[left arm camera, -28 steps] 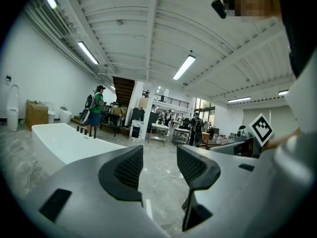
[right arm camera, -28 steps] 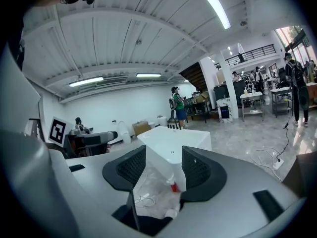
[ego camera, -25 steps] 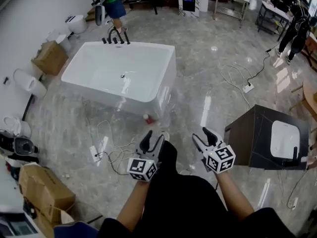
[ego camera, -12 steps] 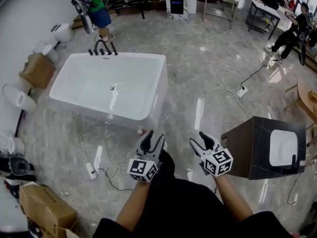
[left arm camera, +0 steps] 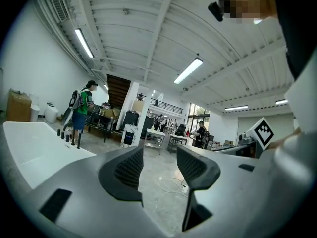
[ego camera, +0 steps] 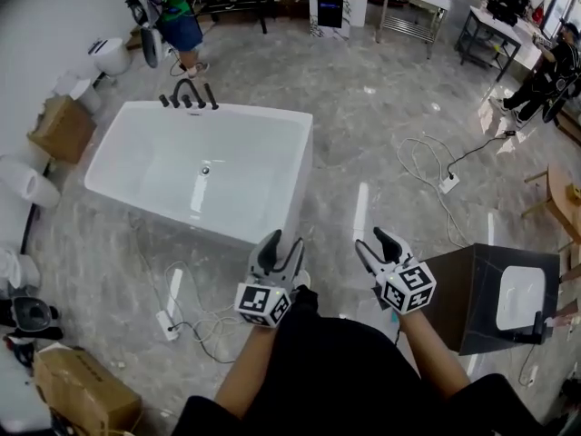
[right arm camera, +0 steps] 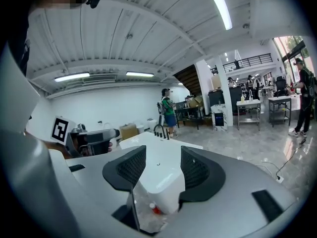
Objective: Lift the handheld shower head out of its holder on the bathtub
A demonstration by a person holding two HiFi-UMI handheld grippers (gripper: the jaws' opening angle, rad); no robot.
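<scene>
The white bathtub point(ego camera: 301, 157) stands on the marble floor ahead of me. At its far end is a set of black fittings point(ego camera: 188, 94); which one is the shower head is too small to tell. My left gripper point(ego camera: 279, 243) hangs near the tub's near corner, its jaws opening with nothing between them. My right gripper point(ego camera: 377, 241) is open and empty, level with it on the right. The left gripper view has the tub point(left arm camera: 29, 148) and fittings point(left arm camera: 69, 137) at its left. In the right gripper view the tub point(right arm camera: 159, 175) shows between the jaws.
A person in a green top point(ego camera: 172, 7) stands just behind the fittings. A dark cabinet with a white basin point(ego camera: 495, 298) is close on my right. Cables and a power strip point(ego camera: 168, 325) lie on the floor at left. Cardboard boxes point(ego camera: 54, 125) and toilets point(ego camera: 113, 54) line the left wall.
Both grippers have travelled forward together toward the tub, which now sits nearer. The dark cabinet has slid back to my right side.
</scene>
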